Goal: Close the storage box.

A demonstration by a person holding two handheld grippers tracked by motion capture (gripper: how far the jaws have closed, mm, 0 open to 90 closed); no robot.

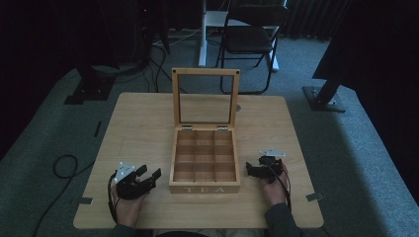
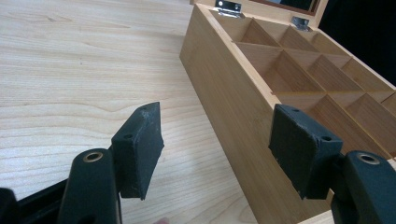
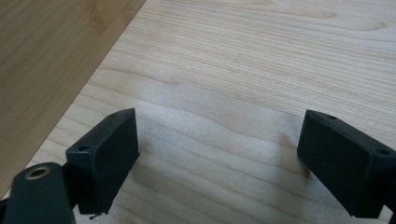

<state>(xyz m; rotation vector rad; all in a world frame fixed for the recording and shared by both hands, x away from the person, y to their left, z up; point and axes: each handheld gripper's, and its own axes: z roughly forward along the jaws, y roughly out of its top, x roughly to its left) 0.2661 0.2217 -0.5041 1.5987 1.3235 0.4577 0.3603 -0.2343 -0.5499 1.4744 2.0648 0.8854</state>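
The table (image 1: 138, 128) was a pale wooden worktop with rounded corners, its grain running from side to side, and it stood on grey carpet in a dim room. Beyond its far edge stood a black folding chair (image 1: 249, 39) and a white upright post (image 1: 202, 32); dark stands flanked the table on both sides, and a black cable (image 1: 64, 165) looped on the carpet off the left edge.

The tea box (image 1: 204, 187) sat near the middle of the worktop, closer to the near edge than the far one, square to the edges. Its front wall, lettered TEA, faced the person at the near edge. The lid (image 1: 205, 72) stood upright on two metal hinges (image 1: 187, 128) along the back wall, its glazed frame facing the near edge. The box looked slightly longer from front to back than across, so its long axis ran from the near edge toward the far edge, though the difference was small. Inside, dividers made a grid of three by three compartments, all of them bare wood.

The left gripper (image 1: 151, 174) rested on the worktop near the near-left corner, just beside the box's left wall, its jaws spread apart with nothing between them. The right gripper (image 1: 253, 171) lay just beside the box's right wall, its jaws likewise apart over bare wood.
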